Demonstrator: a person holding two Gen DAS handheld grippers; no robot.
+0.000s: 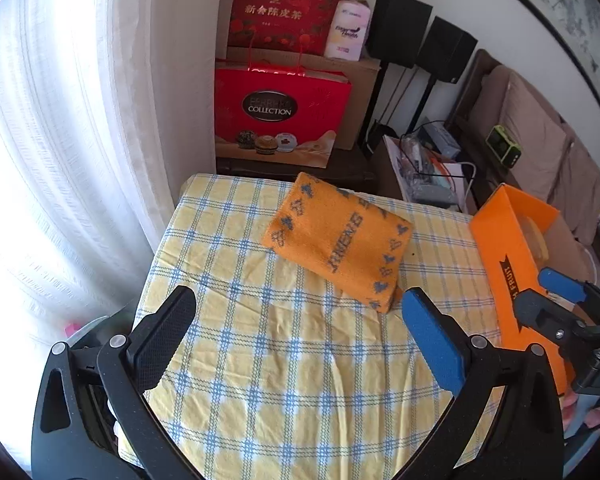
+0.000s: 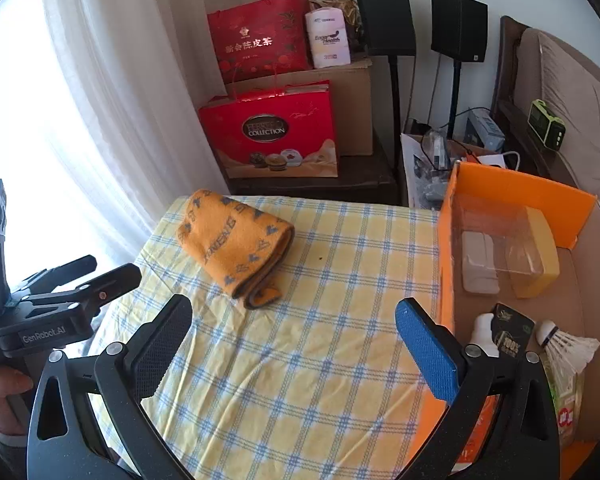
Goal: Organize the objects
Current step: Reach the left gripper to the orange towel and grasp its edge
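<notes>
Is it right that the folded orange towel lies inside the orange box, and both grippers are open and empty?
Not quite. The towel lies on the checked cloth, outside the box and to its left, as the right wrist view shows. The rest holds: the left gripper and right gripper are open and empty.

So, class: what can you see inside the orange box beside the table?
Inside the orange box: a clear plastic container, a white block, a yellow piece, a dark packet and a shuttlecock. The right gripper hides the near corner.
</notes>
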